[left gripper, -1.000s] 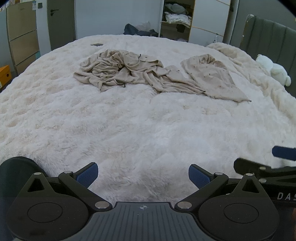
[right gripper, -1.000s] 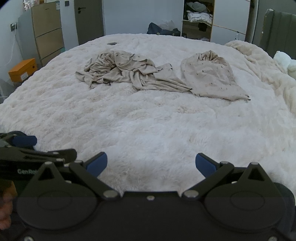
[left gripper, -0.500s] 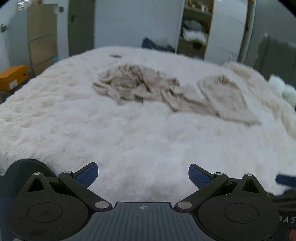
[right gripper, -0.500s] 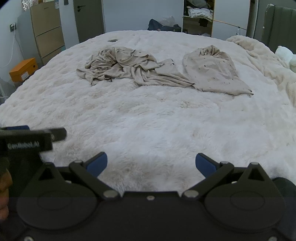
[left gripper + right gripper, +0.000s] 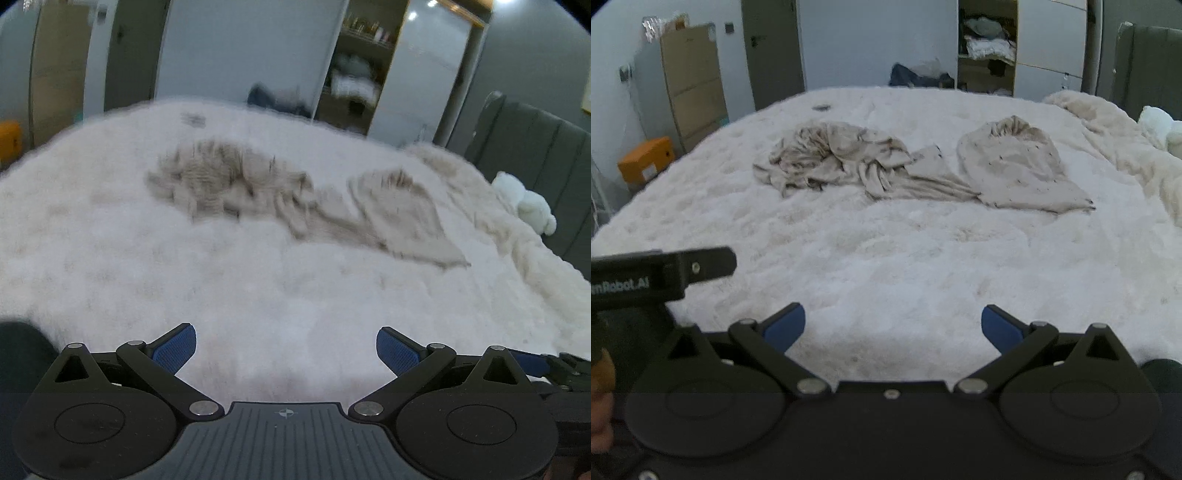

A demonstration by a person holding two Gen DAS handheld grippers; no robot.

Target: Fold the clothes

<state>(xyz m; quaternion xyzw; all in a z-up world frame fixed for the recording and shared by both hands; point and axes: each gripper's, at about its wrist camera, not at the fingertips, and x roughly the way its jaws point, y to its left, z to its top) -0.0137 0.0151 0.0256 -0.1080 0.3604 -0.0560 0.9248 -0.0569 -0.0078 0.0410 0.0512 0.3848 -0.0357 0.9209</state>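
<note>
Two beige garments lie crumpled on a fluffy white bed [image 5: 886, 266]: a bunched one [image 5: 834, 158] at centre left and a spotted one [image 5: 1015, 166] to its right, their edges touching. The left wrist view shows both blurred, the bunched garment [image 5: 229, 177] and the spotted garment [image 5: 402, 214]. My left gripper [image 5: 286, 349] is open over the near part of the bed, holding nothing. My right gripper [image 5: 893, 326] is open too, also empty and far short of the clothes. The left gripper's body [image 5: 661, 273] pokes in at the right wrist view's left edge.
A white plush toy [image 5: 524, 201] sits at the bed's right side by a grey headboard [image 5: 535, 147]. A rumpled cream blanket [image 5: 1126, 147] lies along the right. Beyond the bed stand an open wardrobe with clothes [image 5: 988, 48], a cardboard box [image 5: 692, 81] and an orange box [image 5: 646, 162].
Both grippers have tilted upward and the views now show more of the room; the left view is blurred by motion. The left gripper's body rose in the right view. Clothes unmoved.
</note>
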